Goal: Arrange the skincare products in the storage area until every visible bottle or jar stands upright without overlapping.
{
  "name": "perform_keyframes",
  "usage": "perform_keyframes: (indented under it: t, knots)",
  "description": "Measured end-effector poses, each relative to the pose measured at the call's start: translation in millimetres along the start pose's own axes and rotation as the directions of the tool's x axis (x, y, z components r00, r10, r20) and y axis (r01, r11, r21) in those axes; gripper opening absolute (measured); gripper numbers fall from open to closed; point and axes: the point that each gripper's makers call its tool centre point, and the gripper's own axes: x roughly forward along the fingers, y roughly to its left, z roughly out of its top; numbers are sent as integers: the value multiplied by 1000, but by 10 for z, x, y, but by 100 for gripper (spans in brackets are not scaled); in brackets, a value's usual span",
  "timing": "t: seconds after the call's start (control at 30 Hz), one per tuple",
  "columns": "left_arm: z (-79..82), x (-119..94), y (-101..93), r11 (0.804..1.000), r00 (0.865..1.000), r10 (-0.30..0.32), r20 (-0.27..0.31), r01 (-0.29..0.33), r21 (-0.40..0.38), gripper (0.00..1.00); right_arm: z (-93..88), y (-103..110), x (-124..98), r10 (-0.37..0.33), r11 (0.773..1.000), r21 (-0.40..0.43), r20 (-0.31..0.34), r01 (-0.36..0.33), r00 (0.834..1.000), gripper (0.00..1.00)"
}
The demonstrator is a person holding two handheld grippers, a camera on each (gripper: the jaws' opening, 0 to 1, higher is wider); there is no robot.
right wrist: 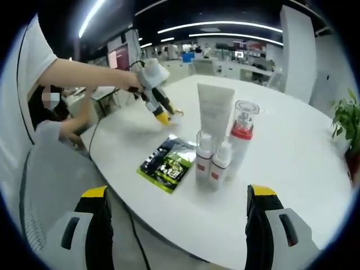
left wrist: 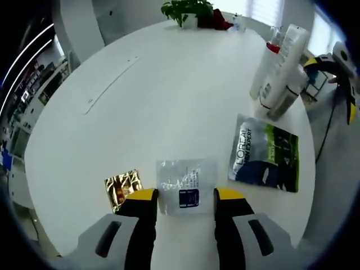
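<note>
Hovering left gripper [left wrist: 185,197], jaws released, over clear sachet [left wrist: 184,185] low centre. Right gripper [right wrist: 177,211] released too. Bottles [right wrist: 220,140] stand upright, clustered mid-frame on counter [right wrist: 292,163]. I judge flat sachets [left wrist: 265,153] left to sort.

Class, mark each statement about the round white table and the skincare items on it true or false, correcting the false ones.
1. The tall white squeeze tube lies flat. False: it stands upright.
2. The black-and-green sachet lies flat on the round white table. True.
3. The left gripper grips the clear sachet. False: its jaws are open either side of it.
4. A gold foil sachet lies beside the clear one. True.
5. The right gripper is open. True.
</note>
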Motion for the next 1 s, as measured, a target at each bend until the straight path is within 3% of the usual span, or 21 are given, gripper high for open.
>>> perform_keyframes:
  t: [0.3, 0.7, 1.0]
  knots:
    - [188, -226, -306, 997, 999, 1, 40, -4, 71, 37, 65, 41, -22, 20, 1000, -6, 35, -19, 999, 99]
    - [317, -490, -587, 989, 997, 11, 82, -23, 149, 38, 176, 144, -62, 65, 998, 2, 80, -65, 995, 89]
    - [352, -673, -822, 980, 995, 27, 101, -46, 191, 38, 356, 372, -57, 168, 985, 18, 139, -172, 976, 73]
